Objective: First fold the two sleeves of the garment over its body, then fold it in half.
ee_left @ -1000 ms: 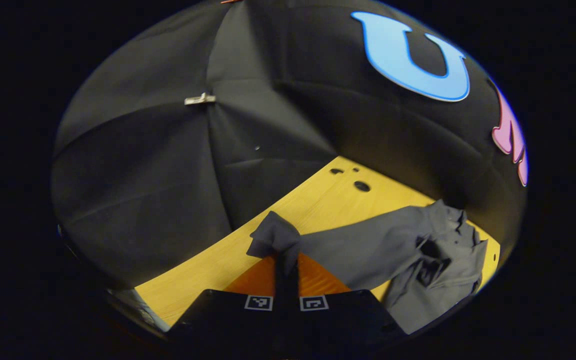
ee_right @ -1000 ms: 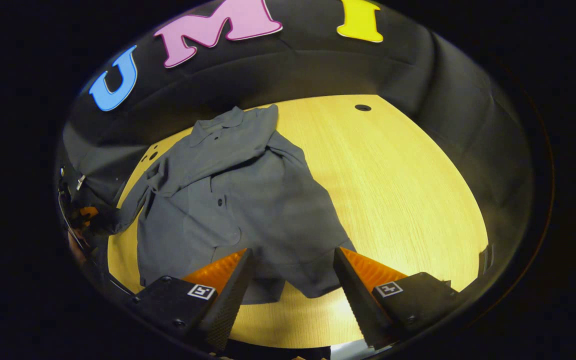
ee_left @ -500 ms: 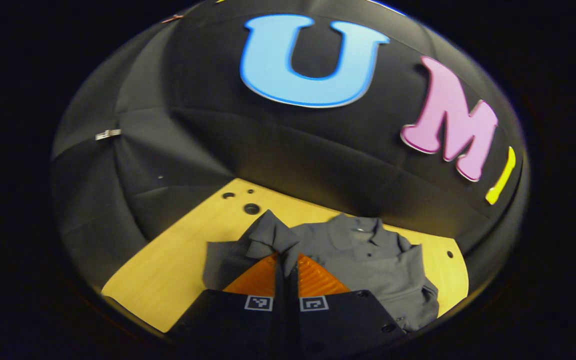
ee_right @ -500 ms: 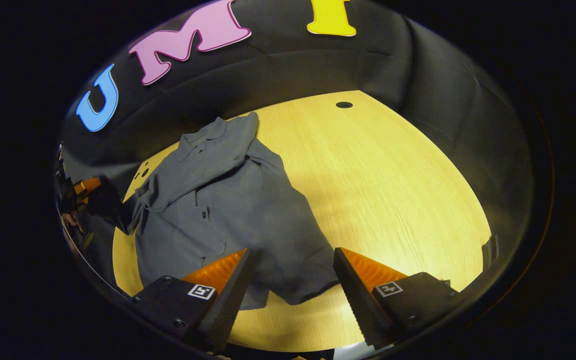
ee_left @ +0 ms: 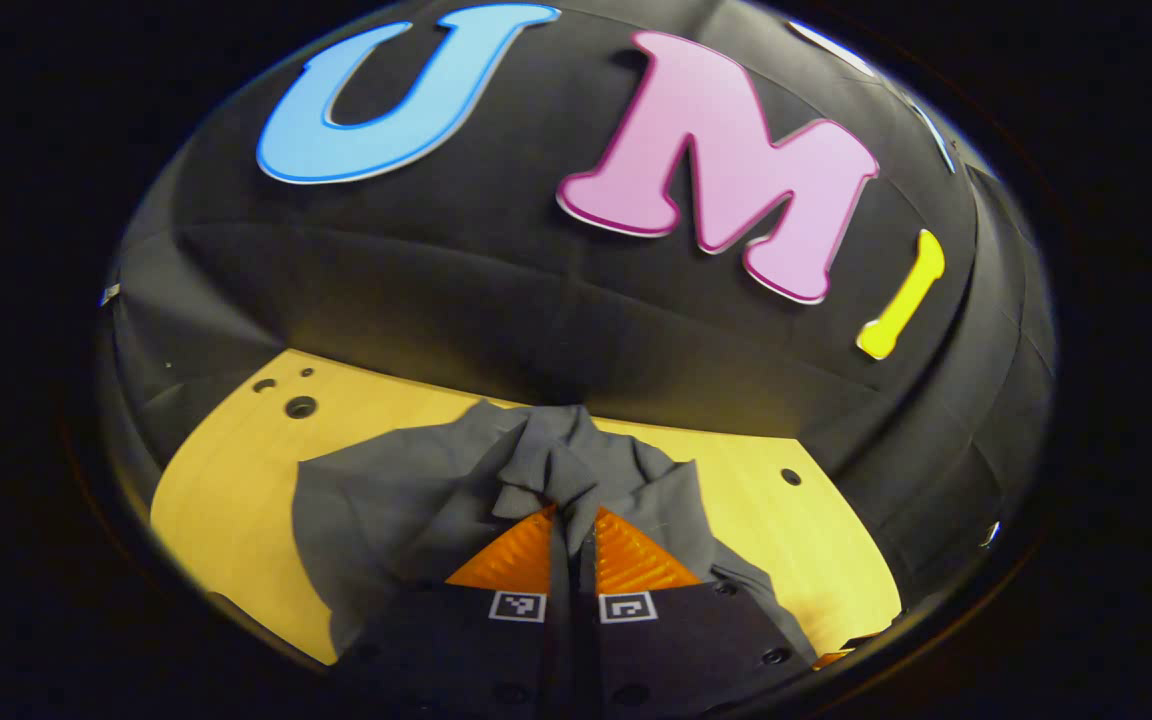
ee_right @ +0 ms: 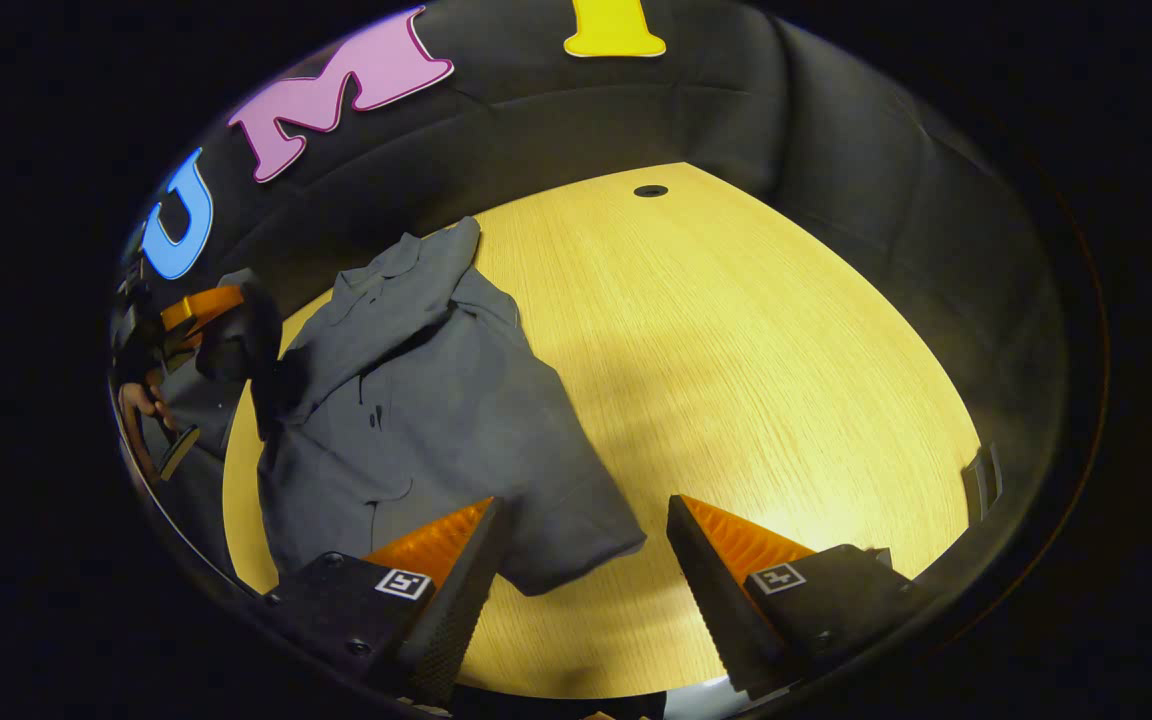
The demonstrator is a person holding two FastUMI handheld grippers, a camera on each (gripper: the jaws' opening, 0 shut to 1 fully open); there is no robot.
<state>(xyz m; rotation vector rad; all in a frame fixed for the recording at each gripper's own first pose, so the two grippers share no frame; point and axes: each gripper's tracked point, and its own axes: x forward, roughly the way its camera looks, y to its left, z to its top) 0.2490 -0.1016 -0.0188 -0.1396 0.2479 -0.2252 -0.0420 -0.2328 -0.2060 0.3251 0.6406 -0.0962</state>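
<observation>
A grey collared shirt (ee_right: 426,400) lies on the yellow wooden table (ee_right: 736,380), collar toward the back wall, its right sleeve folded in over the body. In the left gripper view my left gripper (ee_left: 571,515) is shut on the cuff of the other sleeve (ee_left: 546,455) and holds it lifted above the shirt's body (ee_left: 376,510). The right gripper view shows that same gripper (ee_right: 226,320) at the far left, held by a hand (ee_right: 141,405), with dark cloth hanging from it. My right gripper (ee_right: 586,530) stands open over the table just past the shirt's hem, holding nothing.
The table's right half (ee_right: 786,330) is bare wood with a small round hole (ee_right: 650,190) near its back edge. More holes (ee_left: 298,406) sit at the back left corner. The booth's black cloth wall closes in the table on all far sides.
My left gripper has swung the held sleeve from out at the side up and over the shirt's body. The right gripper has drifted back and right, off the hem.
</observation>
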